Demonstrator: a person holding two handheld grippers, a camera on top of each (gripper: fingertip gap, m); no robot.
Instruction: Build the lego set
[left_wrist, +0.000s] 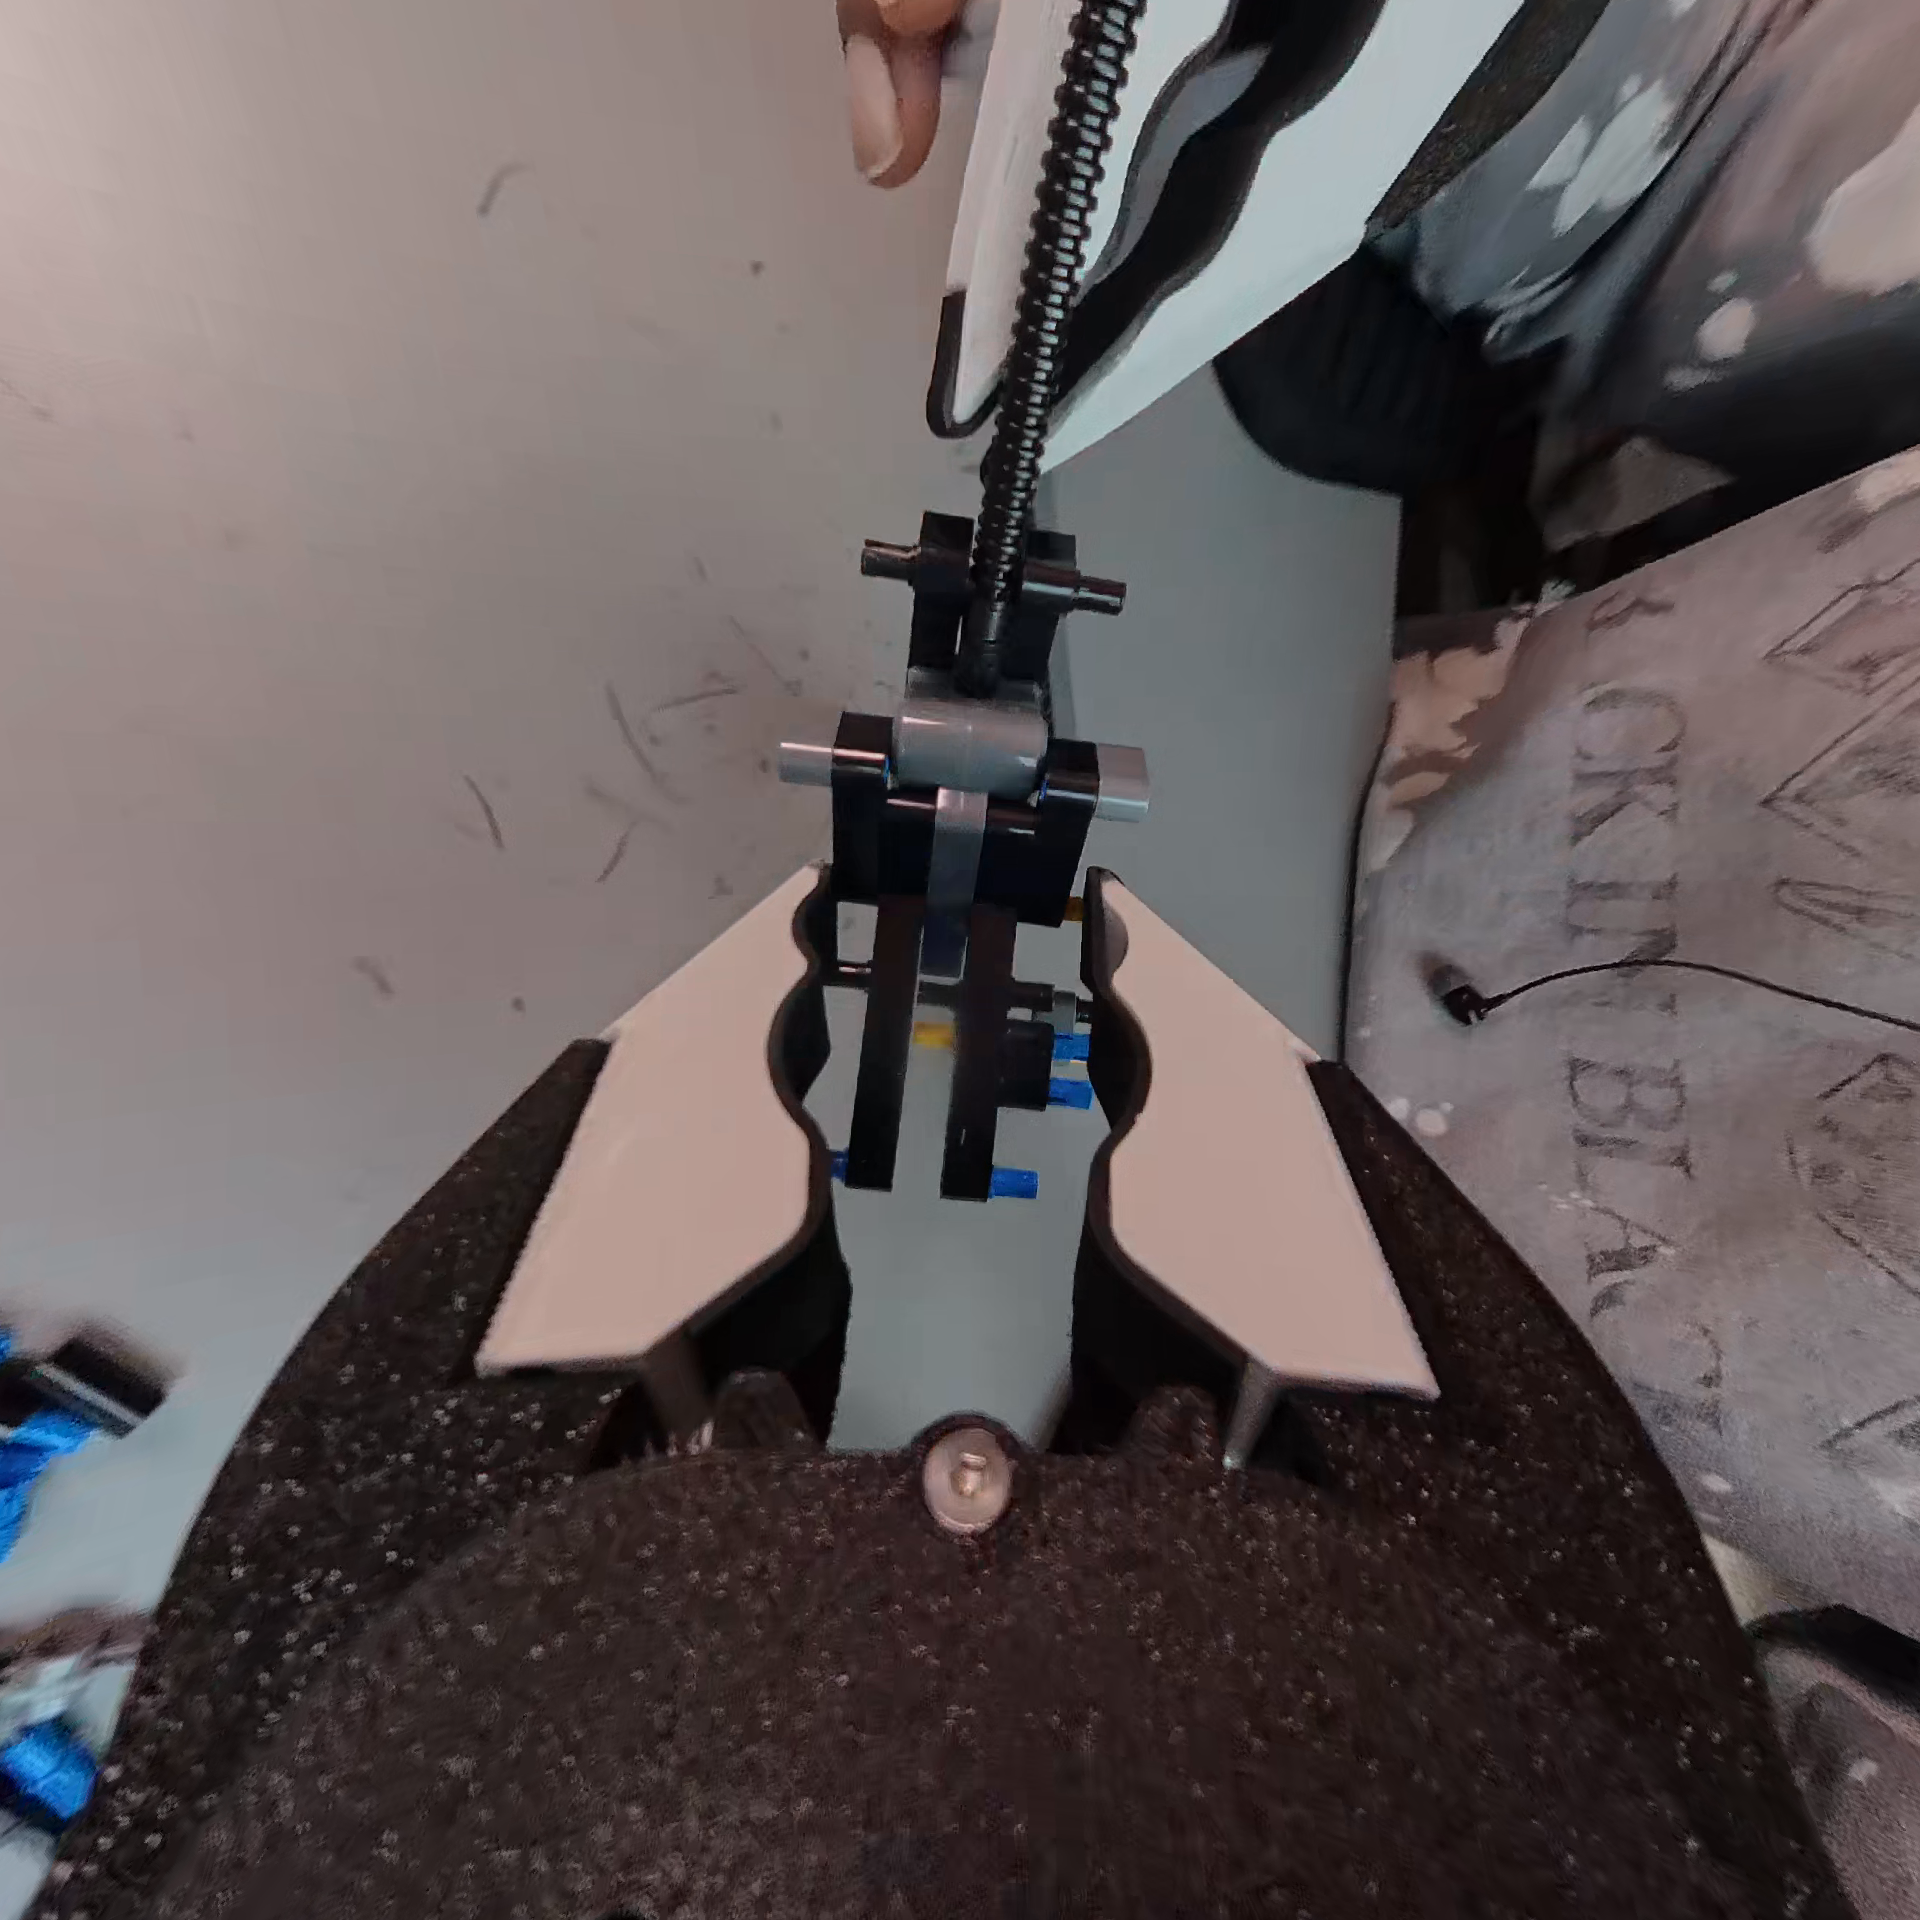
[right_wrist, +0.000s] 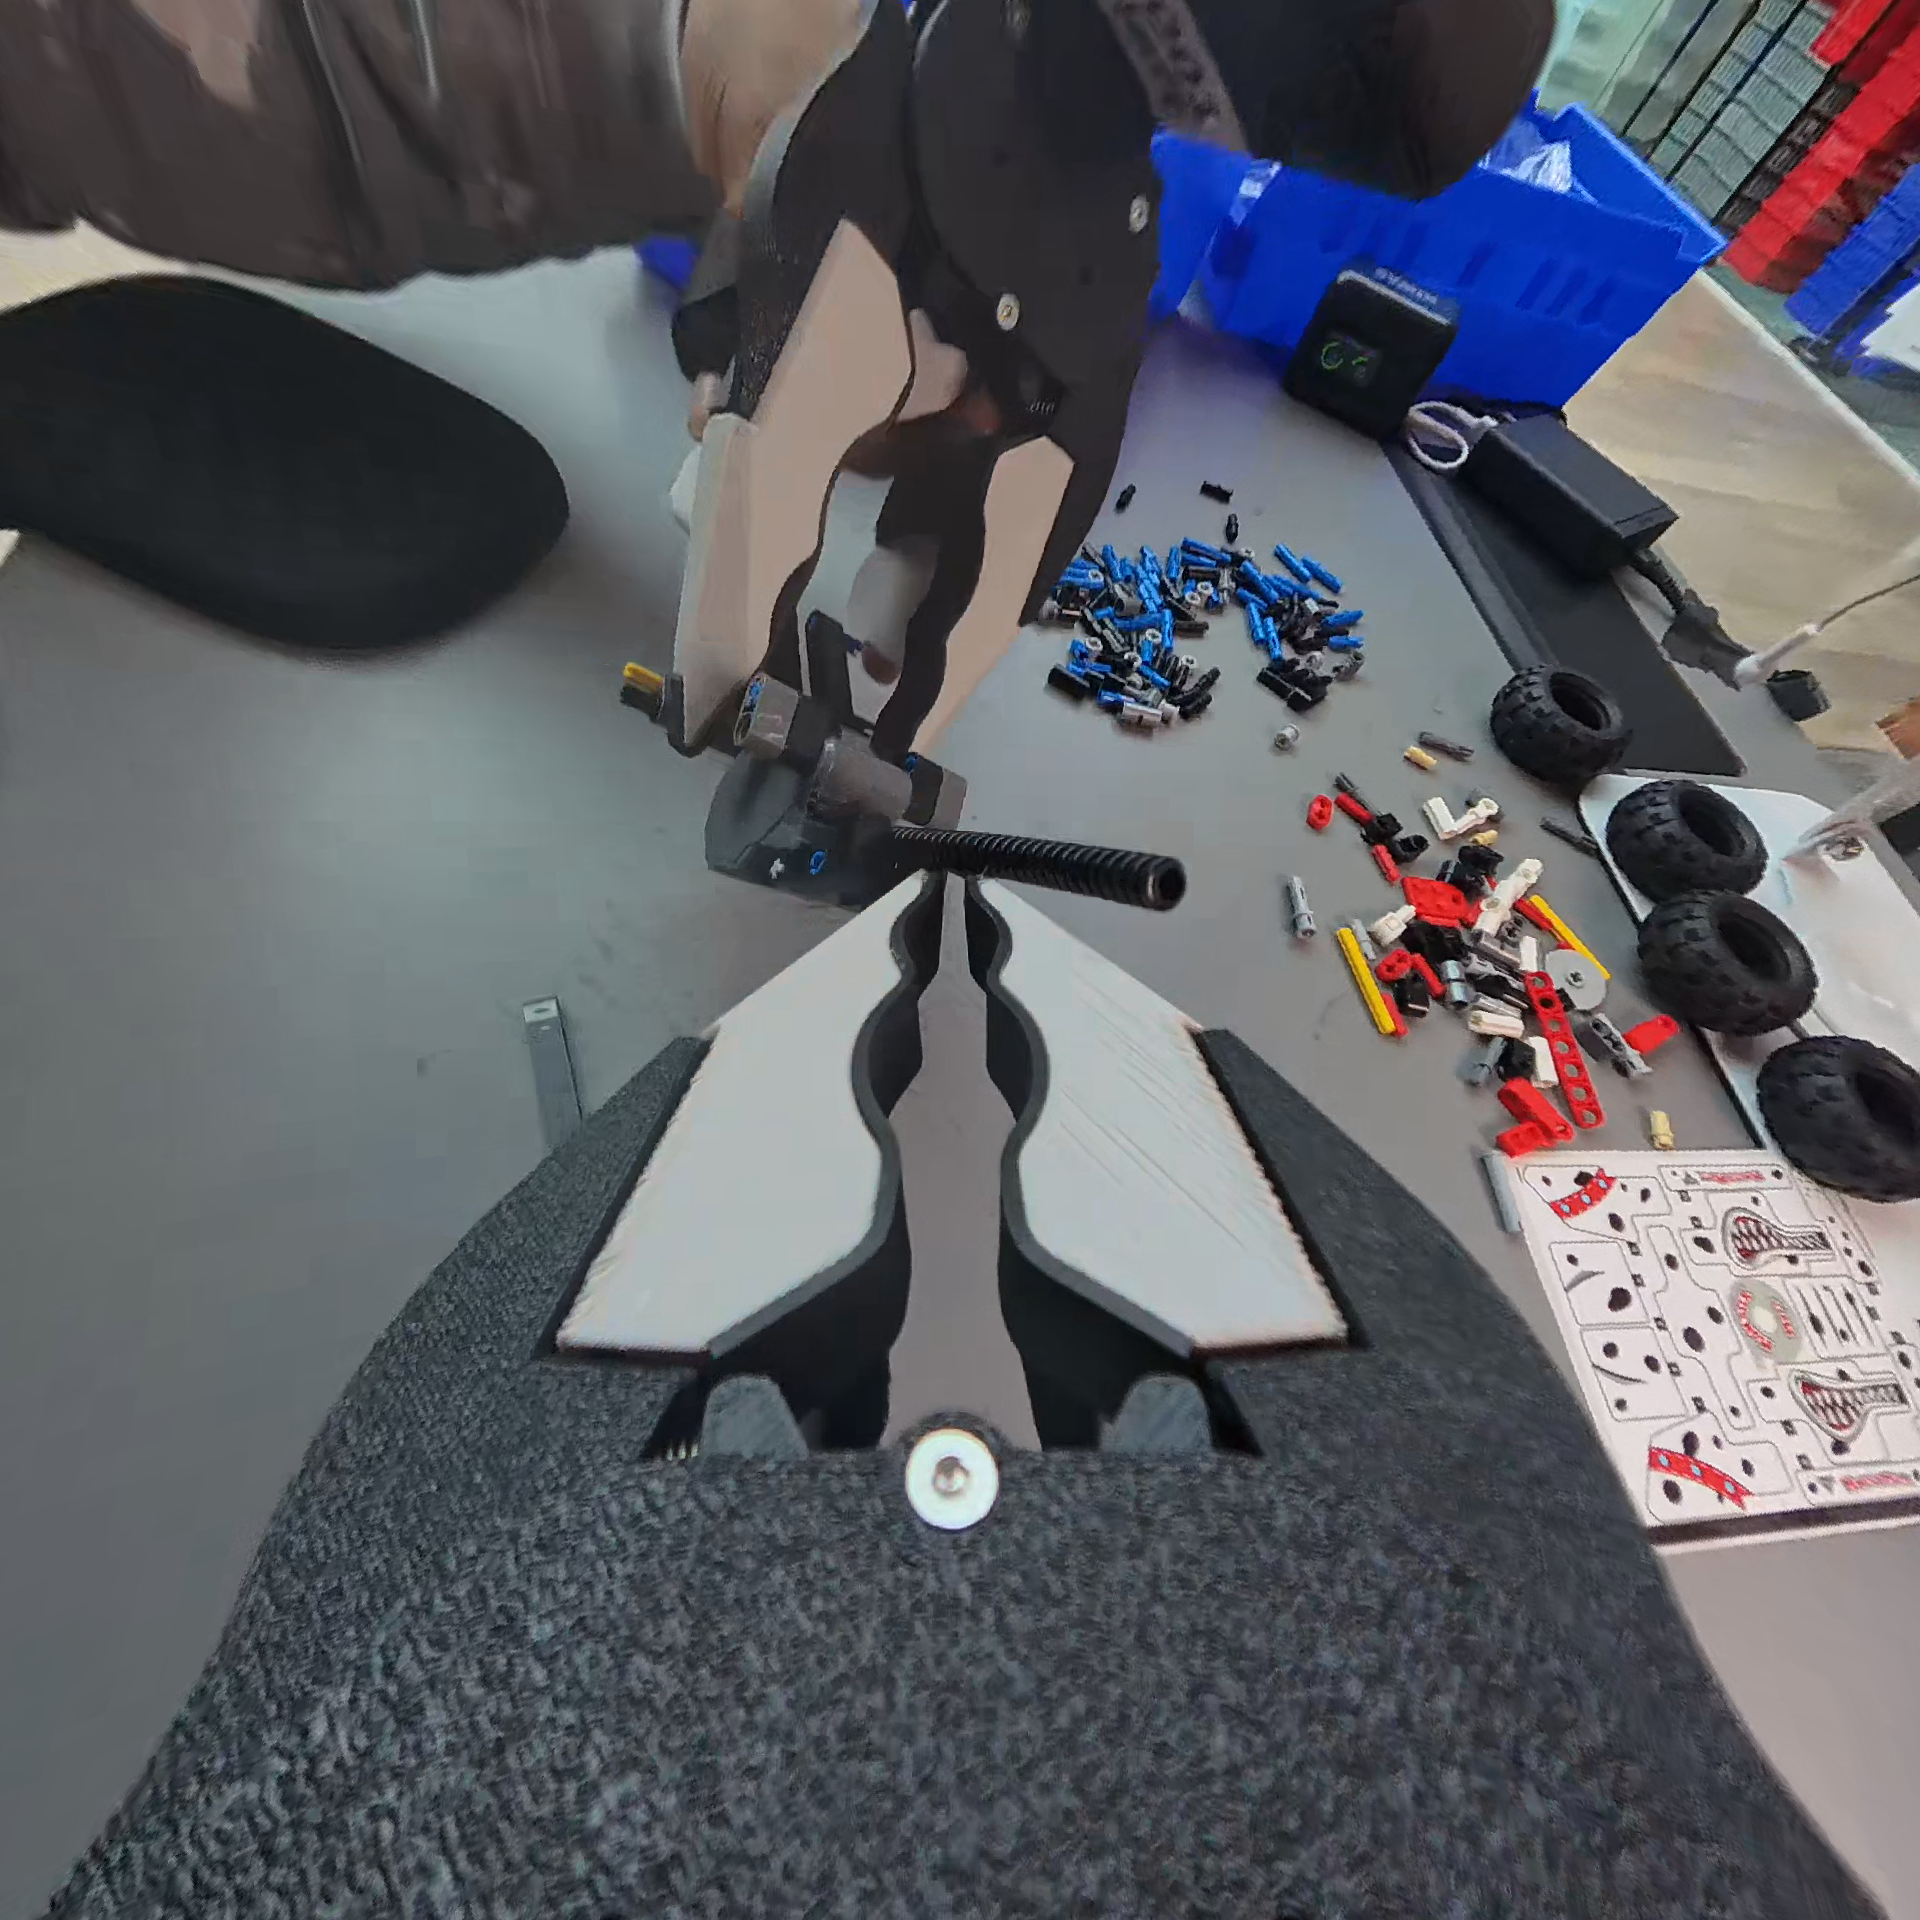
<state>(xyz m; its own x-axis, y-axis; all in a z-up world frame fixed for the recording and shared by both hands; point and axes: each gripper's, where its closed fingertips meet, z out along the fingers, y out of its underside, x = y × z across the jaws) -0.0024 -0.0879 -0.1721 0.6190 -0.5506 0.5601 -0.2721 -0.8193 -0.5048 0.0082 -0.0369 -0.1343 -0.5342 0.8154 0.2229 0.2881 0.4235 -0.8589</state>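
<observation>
Hose-fitting time, by the look of it: you've got the black-and-grey subassembly (left_wrist: 961, 904) pinched in your left gripper (left_wrist: 956, 894), and the ribbed black hose (right_wrist: 1039, 859) sticks out of its far end. In the left wrist view it sits dead centre, jaws narrowed onto the black block with the two long beams hanging back between the fingers.

Your right gripper (right_wrist: 951, 883) has its jaws nearly closed, tips right at the hose near where it meets the build. Honestly can't tell whether they're gripping it or just touching.

My guess is you're seating or routing that hose, so next you need a steady left hold and a firm pinch close to the joint.

Pose-wise, the left gripper comes down from the upper middle of the right view, tilted steeply. Spare pins (right_wrist: 1195, 634) and tyres (right_wrist: 1683, 842) lie to the right on the grey table (right_wrist: 312, 831).
</observation>
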